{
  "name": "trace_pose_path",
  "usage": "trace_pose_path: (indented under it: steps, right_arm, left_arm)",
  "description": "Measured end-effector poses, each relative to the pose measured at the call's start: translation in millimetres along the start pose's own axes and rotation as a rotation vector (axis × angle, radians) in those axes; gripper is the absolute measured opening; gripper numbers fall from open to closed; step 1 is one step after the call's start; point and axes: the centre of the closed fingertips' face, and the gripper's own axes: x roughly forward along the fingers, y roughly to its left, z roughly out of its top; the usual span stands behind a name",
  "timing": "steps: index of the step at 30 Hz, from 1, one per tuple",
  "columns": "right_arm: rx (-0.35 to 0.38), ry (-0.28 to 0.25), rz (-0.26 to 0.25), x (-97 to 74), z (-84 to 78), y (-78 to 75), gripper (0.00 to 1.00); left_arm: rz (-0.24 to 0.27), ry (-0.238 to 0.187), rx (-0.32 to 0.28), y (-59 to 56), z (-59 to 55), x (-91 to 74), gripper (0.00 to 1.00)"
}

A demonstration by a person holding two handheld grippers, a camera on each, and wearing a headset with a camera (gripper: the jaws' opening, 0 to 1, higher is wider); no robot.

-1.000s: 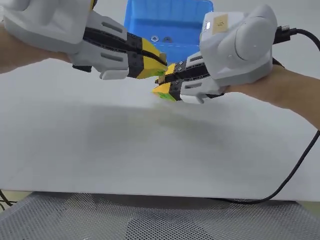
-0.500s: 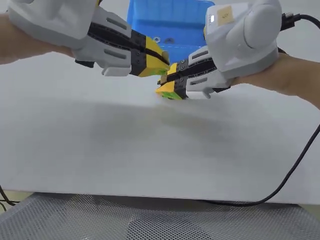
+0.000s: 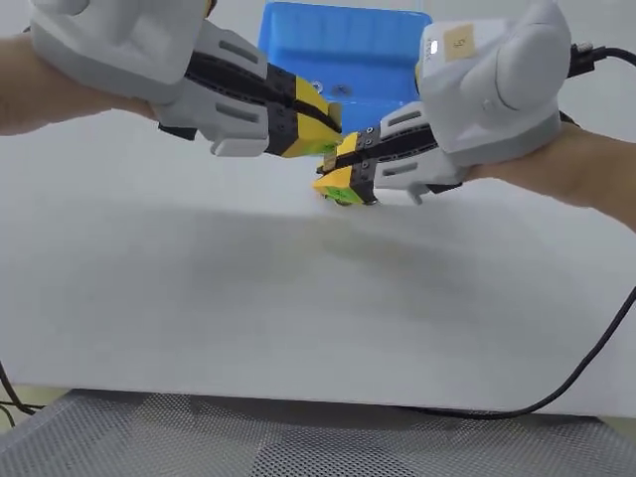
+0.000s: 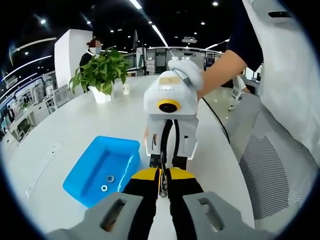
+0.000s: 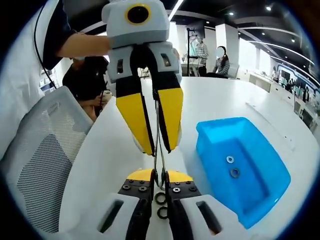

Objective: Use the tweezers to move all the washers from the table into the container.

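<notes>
Thin metal tweezers (image 5: 158, 150) run between the two grippers, which meet tip to tip above the white table (image 3: 298, 288). My left gripper (image 3: 326, 131) comes in from the left and is shut on the tweezers (image 4: 162, 183). My right gripper (image 3: 334, 186) faces it from the right. Its jaws (image 5: 159, 184) stand nearly together around the tweezers' other end. Two dark washers (image 5: 161, 199) show in the narrow gap between the right jaws; whether they lie on the table or are held is unclear. Behind the grippers sits the blue container (image 3: 343, 45) with two washers (image 5: 230, 159) inside.
A black cable (image 3: 586, 338) trails from the right gripper across the table's right side and over its front edge. A perforated grey chair (image 3: 298, 437) sits below the front edge. A potted plant (image 4: 100, 75) stands farther back on the table.
Both grippers stay tip to tip on the tweezers and have drifted slightly down and to the right in the picture. The camera has also shifted a little.
</notes>
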Motion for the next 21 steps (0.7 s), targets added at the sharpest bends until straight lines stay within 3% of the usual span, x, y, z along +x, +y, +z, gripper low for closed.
trace_pose_path:
  steps: [12,17,21]
  right_arm:
    - [0.010,0.003,-0.007,-1.9,1.3,1.3,0.09]
    - [0.032,-0.001,-0.028,-8.9,4.6,-0.2,0.09]
    - [0.035,-0.007,-0.045,-16.1,9.5,0.7,0.09]
  left_arm:
    - [0.020,-0.012,-0.009,0.8,3.7,-9.2,0.15]
    - [0.055,-0.025,-0.016,1.8,5.0,-20.7,0.15]
    - [0.095,-0.028,-0.026,10.5,-1.3,-31.4,0.15]
